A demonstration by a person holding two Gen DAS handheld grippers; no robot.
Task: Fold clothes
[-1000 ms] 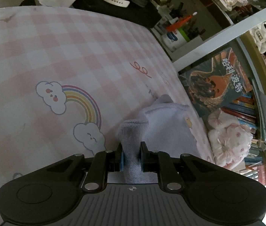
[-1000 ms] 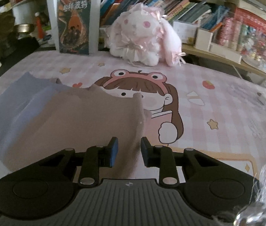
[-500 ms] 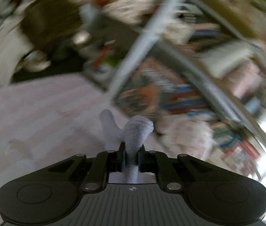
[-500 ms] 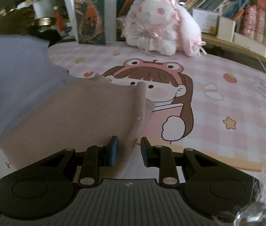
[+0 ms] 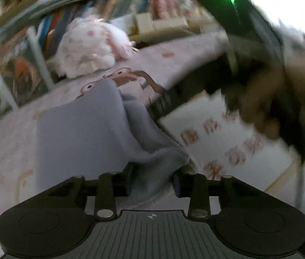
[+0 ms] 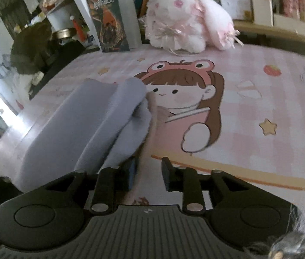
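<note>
Left wrist view puts the soft lavender-grey fleece garment (image 5: 81, 133) straight ahead of your left gripper (image 5: 152, 181). A thick bunched edge of it lies between the two fingers (image 5: 177, 183), which stand fairly wide either side of it. Through the motion blur I cannot tell whether they pinch the cloth or only frame it.

From there the garment runs away from you, far and to the left, across the pink checked cartoon-print table cover (image 5: 227, 133). Its long axis follows the line of your fingers, and a rolled fold runs along its right side. Your right gripper (image 5: 163, 105) shows here as a dark blurred shape at the cloth's far right edge, with your hand (image 5: 266, 99) behind it.

In the right wrist view the garment (image 6: 70, 133) lies to the left of the right gripper (image 6: 148, 177) and reaches up to its left finger (image 6: 132, 176). Those fingers are spread, with only the printed table cover (image 6: 249, 99) showing in the gap between them, so they hold nothing. A tan layer (image 6: 152, 105) peeks out at the cloth's right edge.

Your left gripper is the one on the cloth, and the right one sits just beside it. Any pull or lay-down turns on that near edge by the left fingers. I can't judge how far along the fold is.

I see no basket or bin. The white and pink plush toy (image 6: 186, 19) and the books (image 6: 107, 19) stand at the far edge, well apart from the garment.
</note>
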